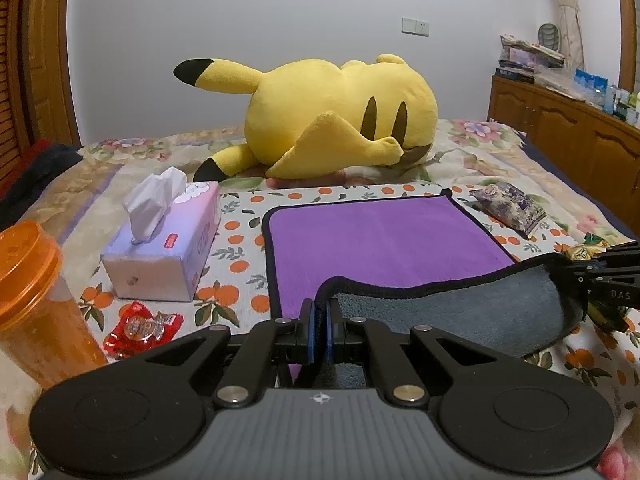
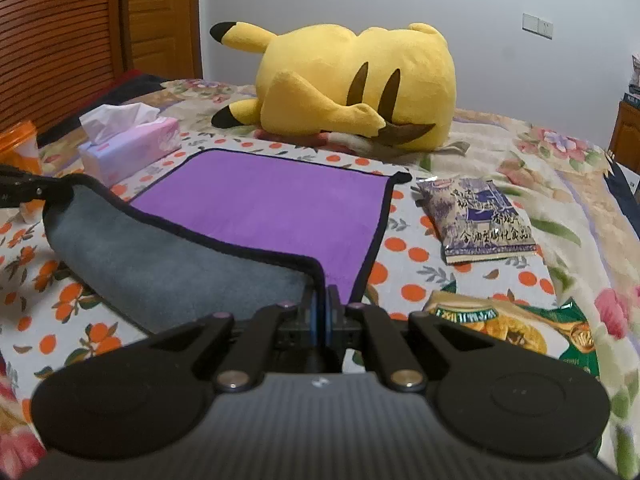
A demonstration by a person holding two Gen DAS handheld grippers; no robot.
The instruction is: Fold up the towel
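Note:
A purple towel (image 1: 380, 240) with a black hem and grey underside lies on the bed's orange-patterned cloth. Its near edge is lifted and curled forward, showing the grey side (image 1: 460, 308). My left gripper (image 1: 321, 316) is shut on the towel's near left corner. My right gripper (image 2: 321, 304) is shut on the near right corner, and it shows at the right edge of the left wrist view (image 1: 576, 276). The towel (image 2: 272, 204) lies flat farther away, and its grey flap (image 2: 160, 264) sags between the two grippers.
A yellow plush toy (image 1: 332, 116) lies behind the towel. A tissue box (image 1: 168, 248), an orange-lidded cup (image 1: 36, 300) and a red candy packet (image 1: 142, 328) are to the left. A purple snack bag (image 2: 480, 216) and a green snack bag (image 2: 516, 328) lie to the right. A wooden cabinet (image 1: 580, 136) stands far right.

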